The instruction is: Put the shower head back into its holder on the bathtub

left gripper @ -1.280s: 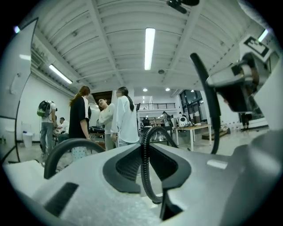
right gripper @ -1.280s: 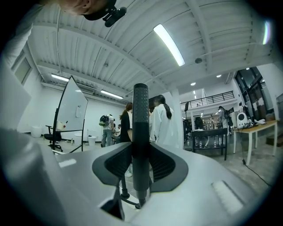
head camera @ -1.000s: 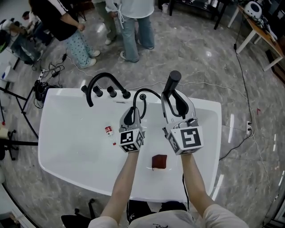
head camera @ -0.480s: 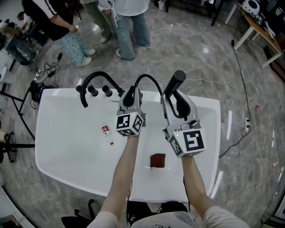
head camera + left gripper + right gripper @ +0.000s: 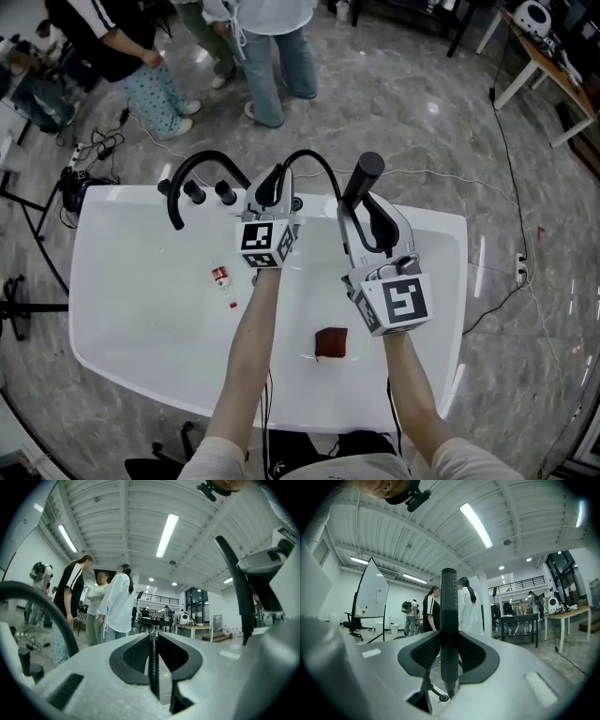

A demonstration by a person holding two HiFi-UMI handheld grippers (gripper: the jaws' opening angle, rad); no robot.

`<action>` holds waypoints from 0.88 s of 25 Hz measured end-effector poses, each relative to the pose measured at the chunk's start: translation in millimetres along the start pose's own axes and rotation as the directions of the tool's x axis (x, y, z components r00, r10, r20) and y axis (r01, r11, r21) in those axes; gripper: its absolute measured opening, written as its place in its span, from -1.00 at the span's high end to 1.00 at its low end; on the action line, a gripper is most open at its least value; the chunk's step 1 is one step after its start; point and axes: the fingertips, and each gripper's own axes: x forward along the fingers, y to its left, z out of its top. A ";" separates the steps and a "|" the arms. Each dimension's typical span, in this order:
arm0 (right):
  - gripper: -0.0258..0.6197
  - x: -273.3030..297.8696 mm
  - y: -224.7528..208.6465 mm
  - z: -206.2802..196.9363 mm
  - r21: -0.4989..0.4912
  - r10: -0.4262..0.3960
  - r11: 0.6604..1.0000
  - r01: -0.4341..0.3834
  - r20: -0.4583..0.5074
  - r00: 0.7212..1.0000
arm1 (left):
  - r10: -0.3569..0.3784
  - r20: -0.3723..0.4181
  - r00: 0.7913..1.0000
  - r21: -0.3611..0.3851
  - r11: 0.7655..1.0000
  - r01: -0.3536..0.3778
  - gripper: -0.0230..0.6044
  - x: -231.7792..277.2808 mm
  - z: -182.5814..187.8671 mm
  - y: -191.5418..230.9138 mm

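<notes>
- Our right gripper is clamped tight on the black shower head. It stands upright just right of centre in the head view, over the white bathtub's far rim.
- Our left gripper, jaws narrow, pinches the ribbed hose, which arcs across to the shower head.
- The black faucet sits upper left on the rim.

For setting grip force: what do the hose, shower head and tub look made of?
Hose: dark, ribbed spirals, probably flexible metal or plastic. Shower head: matte black, finely dimpled, likely plastic or coated metal. Tub: glossy white, smooth, perhaps acrylic or enamel.
</notes>
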 end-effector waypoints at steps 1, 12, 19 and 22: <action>0.53 1.4 -0.3 0.4 -0.009 -0.003 1.000 0.003 0.004 1.000 | -0.006 -0.001 1.000 0.030 1.000 0.006 0.76 9.4 0.8 1.6; 0.53 18.1 -4.1 -55.3 0.011 0.005 1.000 -0.005 -0.014 1.000 | 0.021 -0.084 0.996 0.018 1.000 -0.020 0.78 30.4 -99.0 21.2; 0.53 22.5 3.3 -95.4 0.102 0.028 0.994 -0.023 -0.040 0.999 | 0.056 -0.107 0.993 -0.008 0.998 -0.057 0.79 6.7 -139.0 38.5; 0.53 19.6 3.5 -97.8 0.114 0.013 0.993 -0.010 -0.025 1.000 | 0.055 -0.098 0.994 -0.026 0.998 -0.057 0.70 -6.3 -143.5 41.0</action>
